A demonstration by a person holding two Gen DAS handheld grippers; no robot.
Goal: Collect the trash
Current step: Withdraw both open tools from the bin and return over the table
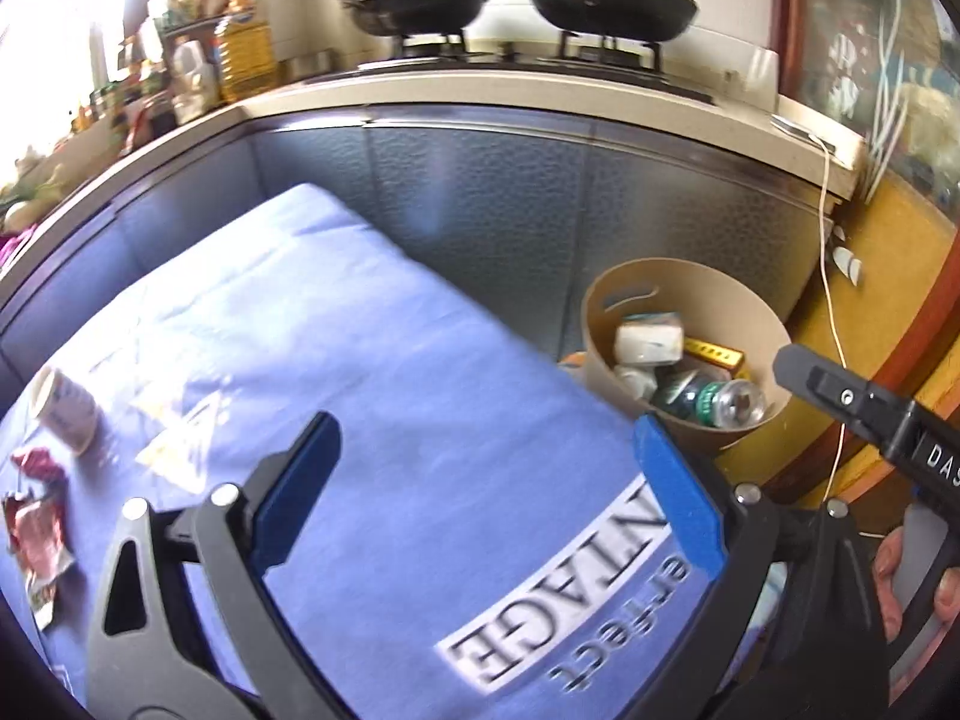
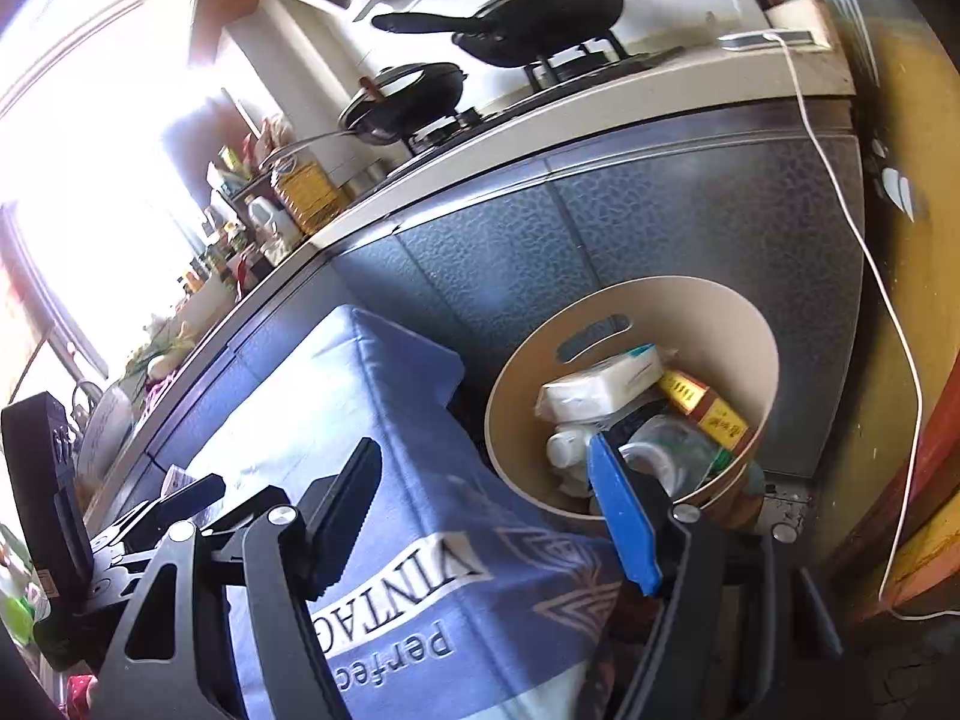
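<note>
While both tools [image 1: 492, 492] [image 2: 489, 516] gape empty, the bin [image 1: 708, 294] holds bottles [image 1: 714, 399], cartons [image 1: 648, 342]

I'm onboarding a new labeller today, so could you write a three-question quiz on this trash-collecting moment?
1. True or false: the left gripper is carrying a piece of trash.
2. Where is the green-labelled bottle? A) on the blue cloth B) in the tan bin C) on the stove
3. Fill in: the paper cup lies on the blue ____.

Key:
1. False; its jaws stand open with nothing between them.
2. B, in the tan bin.
3. Cloth, near the red wrappers.
</note>
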